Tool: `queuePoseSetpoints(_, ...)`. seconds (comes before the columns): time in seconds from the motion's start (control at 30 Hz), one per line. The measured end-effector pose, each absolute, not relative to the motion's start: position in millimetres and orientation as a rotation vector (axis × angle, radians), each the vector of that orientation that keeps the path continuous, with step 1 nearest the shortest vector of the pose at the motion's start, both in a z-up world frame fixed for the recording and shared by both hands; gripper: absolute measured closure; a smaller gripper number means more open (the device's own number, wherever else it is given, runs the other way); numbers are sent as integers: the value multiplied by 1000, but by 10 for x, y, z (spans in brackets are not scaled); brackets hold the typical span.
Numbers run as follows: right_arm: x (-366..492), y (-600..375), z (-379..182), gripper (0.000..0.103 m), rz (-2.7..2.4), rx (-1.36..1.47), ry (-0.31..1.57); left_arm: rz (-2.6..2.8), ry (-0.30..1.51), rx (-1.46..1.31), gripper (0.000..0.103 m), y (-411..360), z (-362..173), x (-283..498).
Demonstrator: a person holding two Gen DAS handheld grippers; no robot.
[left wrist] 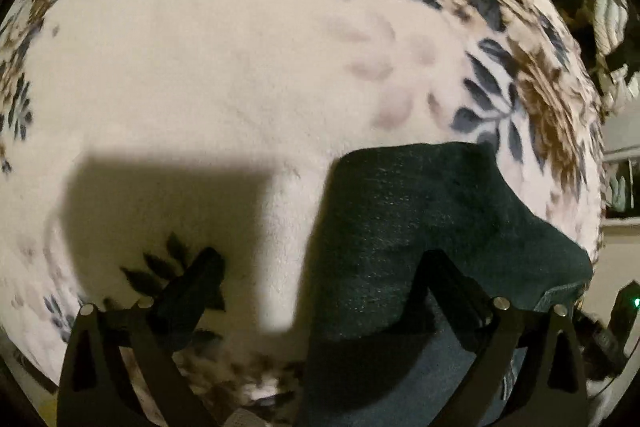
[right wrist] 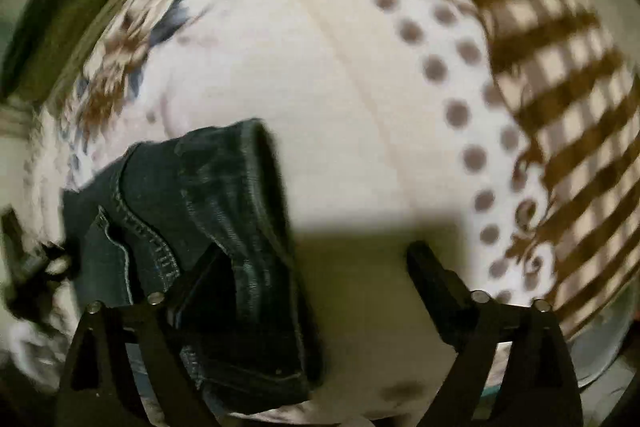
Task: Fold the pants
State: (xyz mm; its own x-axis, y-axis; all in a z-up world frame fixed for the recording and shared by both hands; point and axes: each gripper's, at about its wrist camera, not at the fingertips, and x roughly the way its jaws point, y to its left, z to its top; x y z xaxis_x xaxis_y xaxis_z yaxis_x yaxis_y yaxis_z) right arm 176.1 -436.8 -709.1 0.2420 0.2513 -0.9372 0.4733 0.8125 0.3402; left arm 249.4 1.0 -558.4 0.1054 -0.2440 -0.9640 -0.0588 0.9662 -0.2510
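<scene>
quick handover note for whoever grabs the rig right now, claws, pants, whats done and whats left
Left claw: open, holding nothing. The dark pants lie under its right finger and reach ahead of it on the floral blanket.
Right claw: open, holding nothing. The pants, stitched seams showing, lie bunched around its left finger; the view is blurred, so contact is unclear.
Done: the pants look at least partly folded into a compact bundle on the blanket; how many folds I cannot tell.
Left: probably check the bundle, grip an edge with each claw, finish or tidy the last fold.
</scene>
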Motion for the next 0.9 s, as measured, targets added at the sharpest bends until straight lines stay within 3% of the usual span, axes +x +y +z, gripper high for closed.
queuePoseSetpoints(0.17,1385,-4413,-6784,9,-116,852,1261,-127,1436,-304,0,146,-5279,2187)
queuePoseSetpoints(0.33,839,-4226,-6692,9,-82,1076,1192,-133,1459,-417,0,154,-5341,1669)
queuePoseSetpoints(0.53,808,-3704,-7309,7,42,1256,1189,-173,1446,-518,0,23,-5599,1483)
queuePoseSetpoints(0.7,1033,-3611,-7393,6,70,1359,1023,-198,1397,-507,0,-79,-5586,1516)
queuePoseSetpoints(0.9,1143,-3553,-7397,8,42,1388,989,-205,1359,-518,0,-86,-5594,1578)
